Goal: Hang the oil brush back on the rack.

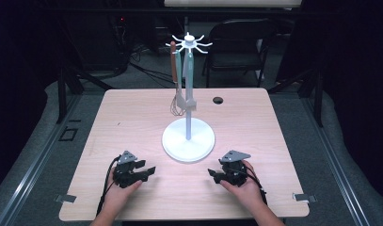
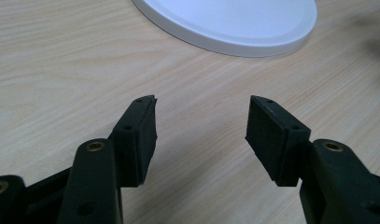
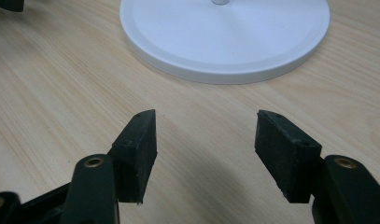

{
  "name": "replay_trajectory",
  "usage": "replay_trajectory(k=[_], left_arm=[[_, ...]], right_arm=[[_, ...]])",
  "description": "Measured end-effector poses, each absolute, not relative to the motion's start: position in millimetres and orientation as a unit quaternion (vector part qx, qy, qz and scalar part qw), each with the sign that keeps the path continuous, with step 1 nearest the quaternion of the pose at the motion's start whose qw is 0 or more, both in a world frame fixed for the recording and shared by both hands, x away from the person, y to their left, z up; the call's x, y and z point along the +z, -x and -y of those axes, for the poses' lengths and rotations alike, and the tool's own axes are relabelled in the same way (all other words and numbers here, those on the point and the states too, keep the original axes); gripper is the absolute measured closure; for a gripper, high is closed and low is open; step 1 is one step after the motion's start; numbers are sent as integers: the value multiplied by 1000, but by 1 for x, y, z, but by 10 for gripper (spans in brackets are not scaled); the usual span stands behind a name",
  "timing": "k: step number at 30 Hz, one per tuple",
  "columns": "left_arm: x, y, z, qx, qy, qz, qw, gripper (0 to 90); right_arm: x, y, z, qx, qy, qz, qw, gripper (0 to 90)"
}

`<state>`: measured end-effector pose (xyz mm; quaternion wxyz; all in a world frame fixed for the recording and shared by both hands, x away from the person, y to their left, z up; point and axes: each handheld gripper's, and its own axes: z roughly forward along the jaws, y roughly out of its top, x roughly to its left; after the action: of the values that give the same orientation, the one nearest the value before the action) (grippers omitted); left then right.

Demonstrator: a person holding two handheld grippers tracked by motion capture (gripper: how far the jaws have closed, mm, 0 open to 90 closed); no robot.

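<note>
You are seated in a recording studio or lab: black curtains [image 1: 19, 70] close off the room, cables [image 1: 147, 70] trail over grey carpet [image 1: 321, 155], a folding chair [image 1: 238, 42] stands behind the pale wooden table [image 1: 132, 122], framed by metal rails [image 1: 34, 165].

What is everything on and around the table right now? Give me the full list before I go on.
Stand: one, white, round base at table centre, pole topped with radial hooks.
Utensils: apparently three, hanging from the hooks; one brown-handled whisk, two pale blue-grey.
Table: one, light wood, with a dark cable hole near the far edge.
Chair: one, black, behind the table.
Left claw: one, black, resting near the front edge left of the base, jaws open, nothing between them.
Right claw: one, black, right of the base, jaws open, nothing between them.
Hands: two, holding the claws.
</note>
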<state>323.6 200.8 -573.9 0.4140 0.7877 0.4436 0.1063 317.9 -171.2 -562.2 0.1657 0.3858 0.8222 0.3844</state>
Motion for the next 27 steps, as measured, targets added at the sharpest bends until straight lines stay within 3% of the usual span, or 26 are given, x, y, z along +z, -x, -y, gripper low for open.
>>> replay_trajectory(k=[27], left_arm=[[-579,-325,-194,93,-795,-438,409,428]], right_arm=[[-568,-316,165,373,-375,-833,161,384]])
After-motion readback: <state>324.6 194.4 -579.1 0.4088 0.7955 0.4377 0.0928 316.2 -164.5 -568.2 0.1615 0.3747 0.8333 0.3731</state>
